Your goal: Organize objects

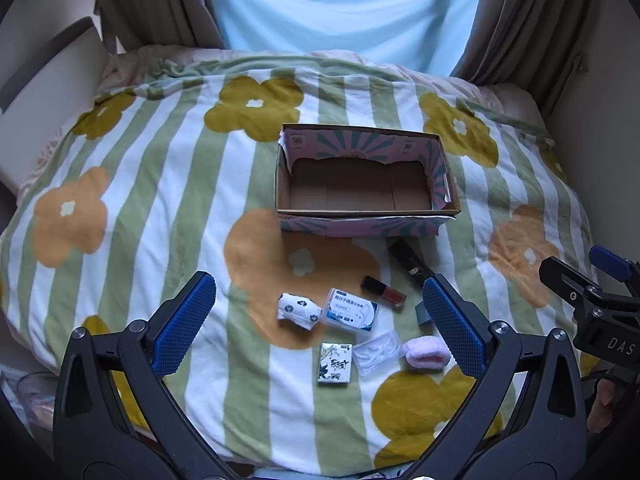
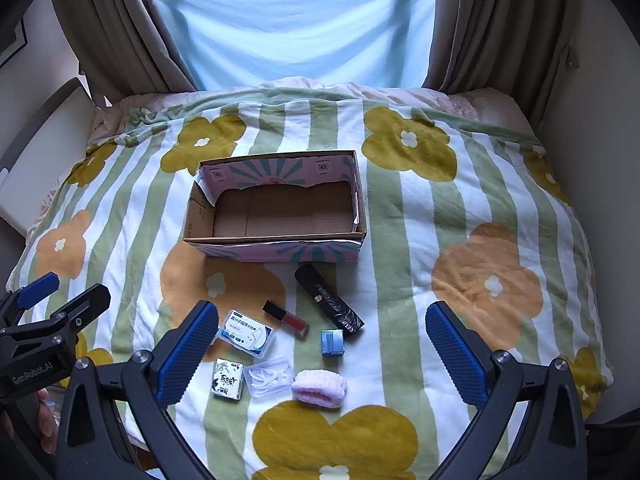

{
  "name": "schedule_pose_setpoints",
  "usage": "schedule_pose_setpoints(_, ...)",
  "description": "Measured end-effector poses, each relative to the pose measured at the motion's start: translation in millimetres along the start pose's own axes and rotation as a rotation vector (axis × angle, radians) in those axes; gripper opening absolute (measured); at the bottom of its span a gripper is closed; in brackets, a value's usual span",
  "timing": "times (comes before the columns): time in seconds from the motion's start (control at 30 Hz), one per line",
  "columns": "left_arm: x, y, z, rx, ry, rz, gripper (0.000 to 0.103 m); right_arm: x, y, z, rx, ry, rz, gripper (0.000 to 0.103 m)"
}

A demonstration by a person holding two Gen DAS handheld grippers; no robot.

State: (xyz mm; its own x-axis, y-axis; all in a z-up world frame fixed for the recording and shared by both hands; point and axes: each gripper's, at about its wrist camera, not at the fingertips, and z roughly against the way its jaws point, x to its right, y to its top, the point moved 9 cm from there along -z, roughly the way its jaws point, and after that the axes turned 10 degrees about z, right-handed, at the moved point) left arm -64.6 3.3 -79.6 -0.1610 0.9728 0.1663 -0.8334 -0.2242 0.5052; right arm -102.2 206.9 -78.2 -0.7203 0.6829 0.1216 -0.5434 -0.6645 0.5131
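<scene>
**Desk:** Stock on the bed, please.

**Me:** One cardboard box (image 1: 366,184), open top, nothing in it, standing on the striped flower blanket (image 1: 132,184) toward the far side. Near side of the box, loose and apart from one another unless noted:
- black tube (image 2: 328,298), lying slantwise, closest to the box;
- lip gloss (image 2: 286,317), red with a black cap, left of the tube;
- small blue box (image 2: 332,342), just by the tube's near end;
- white floss case (image 1: 351,311), printed lid;
- rolled white sock (image 1: 299,311), touching or all but touching the case's left side, I cannot say which;
- silver printed packet (image 1: 335,363), nearest me;
- clear plastic case (image 1: 376,352), just right of the packet;
- pink fluffy band (image 2: 319,389), right of the clear case.

**Desk:** Grippers?

**Me:** My left gripper (image 1: 320,316) is spread wide, nothing between the blue pads, hovering above the sock and floss case. My right gripper (image 2: 322,344) is likewise spread and carrying nothing, over the blue box and clear case.

**Desk:** Step in hand?

**Me:** I judge it the very start: nothing boxed, first pick not yet made. The next move calls for choosing one item, lowering over it and closing. The sock sits most squarely under my left. The blanket is soft, so flat things like the packet may sink and want a shallow, careful pinch.
</scene>
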Motion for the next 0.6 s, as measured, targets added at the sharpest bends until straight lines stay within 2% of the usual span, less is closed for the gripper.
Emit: schedule_pose_setpoints(0.6,2.0,0.4,-0.7,0.003,0.007,-0.013,0.103,3.6,1.5,0.2,-0.003,-0.004,-0.006,0.102)
